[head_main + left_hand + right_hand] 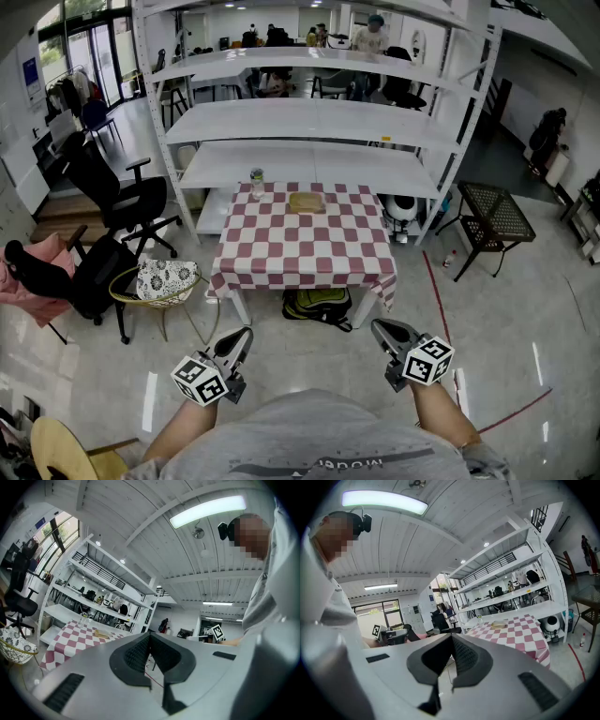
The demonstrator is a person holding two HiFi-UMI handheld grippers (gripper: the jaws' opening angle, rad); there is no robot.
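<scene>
My left gripper (pixel 240 343) and right gripper (pixel 385 332) hang low in front of the person's body, over the glossy floor and well short of a table with a red-and-white checked cloth (pixel 305 248). On its far side stand a small glass jar (pixel 257 182) and a flat tan item (pixel 307 202). In the left gripper view my left gripper (pixel 150 634) has its ribbed pads pressed together with nothing between them. The right gripper (pixel 452 637) looks the same in the right gripper view. The checked table shows small in both views (pixel 77 637) (pixel 513 632).
White shelving (pixel 309 122) stands behind the table. A dark backpack (pixel 319 306) lies under it. Black office chairs (pixel 122 202) and a wicker chair with a patterned cushion (pixel 165 280) sit to the left. A brown lattice side table (pixel 492 216) and red floor tape (pixel 439 300) are to the right.
</scene>
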